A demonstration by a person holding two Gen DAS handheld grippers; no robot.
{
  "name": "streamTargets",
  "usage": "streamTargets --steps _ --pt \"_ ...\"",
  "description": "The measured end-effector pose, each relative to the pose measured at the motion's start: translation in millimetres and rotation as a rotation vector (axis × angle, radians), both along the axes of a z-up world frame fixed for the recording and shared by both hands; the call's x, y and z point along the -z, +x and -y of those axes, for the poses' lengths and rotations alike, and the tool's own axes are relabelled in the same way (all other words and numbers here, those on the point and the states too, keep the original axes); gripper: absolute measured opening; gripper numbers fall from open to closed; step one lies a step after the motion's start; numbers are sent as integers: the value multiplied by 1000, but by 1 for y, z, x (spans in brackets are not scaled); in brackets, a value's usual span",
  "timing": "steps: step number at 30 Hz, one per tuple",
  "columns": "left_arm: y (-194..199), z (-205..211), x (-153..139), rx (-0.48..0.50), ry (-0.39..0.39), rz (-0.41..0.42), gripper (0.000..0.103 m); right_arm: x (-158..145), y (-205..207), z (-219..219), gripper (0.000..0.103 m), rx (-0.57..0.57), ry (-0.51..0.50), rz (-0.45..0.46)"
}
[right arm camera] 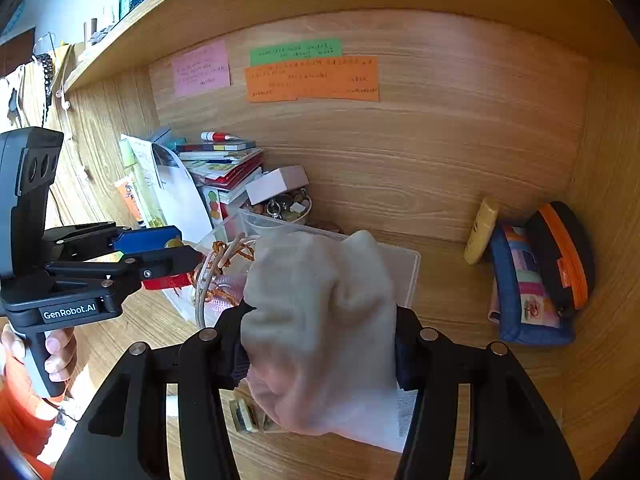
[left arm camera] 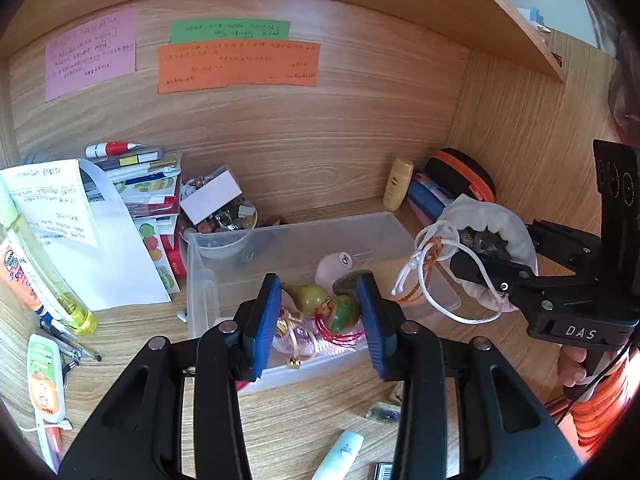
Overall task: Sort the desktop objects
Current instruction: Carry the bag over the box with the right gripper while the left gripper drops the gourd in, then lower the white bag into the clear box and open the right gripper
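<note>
Left wrist view: your left hand-held gripper [left arm camera: 320, 320], at lower centre, holds a gourd charm [left arm camera: 340, 312] with red cord between its 2 blue pads; whether both pads press on it cannot be told. It hangs over the clear plastic bin [left arm camera: 200, 280] on the table [left arm camera: 132, 328], likely because trinkets belong there. At right, your right hand-held gripper [left arm camera: 486, 270] pinches a white drawstring pouch [left arm camera: 488, 220], mouth up so its contents stay in.

Right wrist view: the right hand-held gripper [right arm camera: 320, 354] is clamped on the pouch [right arm camera: 320, 320], which fills the centre above the bin [right arm camera: 410, 276]. The left hand-held gripper [right arm camera: 176, 254] sits at left.
</note>
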State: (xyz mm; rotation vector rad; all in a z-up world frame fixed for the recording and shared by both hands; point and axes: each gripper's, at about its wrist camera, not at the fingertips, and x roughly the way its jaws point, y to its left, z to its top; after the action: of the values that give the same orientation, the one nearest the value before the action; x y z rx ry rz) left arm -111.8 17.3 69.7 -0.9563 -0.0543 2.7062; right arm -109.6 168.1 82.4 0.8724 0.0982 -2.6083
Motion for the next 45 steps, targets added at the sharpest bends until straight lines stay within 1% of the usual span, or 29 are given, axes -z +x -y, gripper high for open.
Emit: streamTargets --steps 9,16,20,23,26,33,38,40,42,45 --pt "-38 7 -1 -18 20 14 39 1 -41 8 50 -18 -21 28" --pt "-66 6 11 -28 20 57 39 14 -69 10 50 -20 -47 70" --pt "-78 3 22 -32 6 85 39 25 -82 9 50 -19 -55 94" --pt "-83 0 29 -37 -8 100 39 35 -90 7 50 -18 -60 119" --pt "-84 -2 37 -28 -8 122 39 44 -93 7 50 -12 -47 123" --pt "-85 -13 48 6 -31 128 39 52 -94 8 50 -2 -18 98" --pt "-87 -16 56 -1 -58 139 39 58 -98 11 52 -11 0 107" --pt "-89 -16 59 -4 -55 150 41 60 -100 10 53 -16 -7 123" --pt "-91 -13 61 -17 -52 161 50 62 -102 8 53 -19 -13 132" --pt "-93 -8 64 -21 -29 180 54 64 -105 6 54 -20 -20 145"
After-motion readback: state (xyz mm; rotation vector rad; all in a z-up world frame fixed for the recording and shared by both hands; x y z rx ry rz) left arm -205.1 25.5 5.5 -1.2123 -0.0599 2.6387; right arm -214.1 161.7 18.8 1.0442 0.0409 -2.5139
